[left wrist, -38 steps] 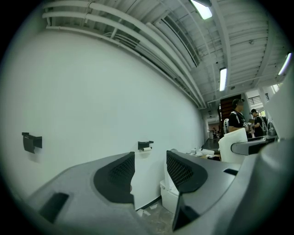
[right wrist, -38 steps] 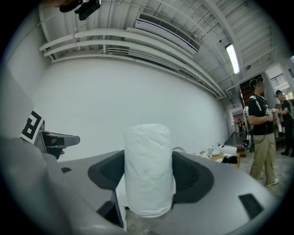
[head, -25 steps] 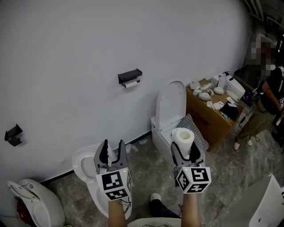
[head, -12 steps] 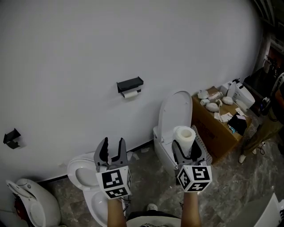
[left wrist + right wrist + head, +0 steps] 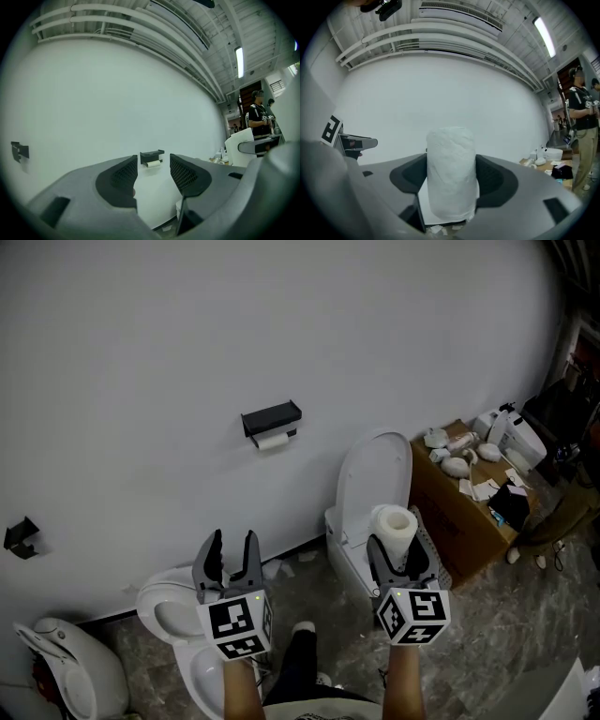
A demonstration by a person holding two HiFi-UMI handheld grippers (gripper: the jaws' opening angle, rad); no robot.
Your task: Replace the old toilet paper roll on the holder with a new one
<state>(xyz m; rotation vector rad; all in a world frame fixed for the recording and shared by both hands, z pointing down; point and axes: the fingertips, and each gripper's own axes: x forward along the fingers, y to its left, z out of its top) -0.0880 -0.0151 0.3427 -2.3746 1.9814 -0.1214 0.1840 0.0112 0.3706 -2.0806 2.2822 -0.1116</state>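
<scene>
A black paper holder is fixed to the white wall, with a thin, nearly used-up roll hanging under it. The left gripper view shows the same holder and old roll far off between the jaws. My left gripper is open and empty, well short of the wall. My right gripper is shut on a full white toilet paper roll, held upright. That new roll fills the gap between the right jaws and hides what lies behind it.
A white toilet with its lid up stands below the right gripper; another toilet sits under the left one. A cardboard box with clutter on top is at the right. A person stands far right. A second black bracket is at the left on the wall.
The view has shifted toward the wall and left: the holder sits a bit lower and the box further right. Both grippers keep their pose, the right still gripping the roll.
</scene>
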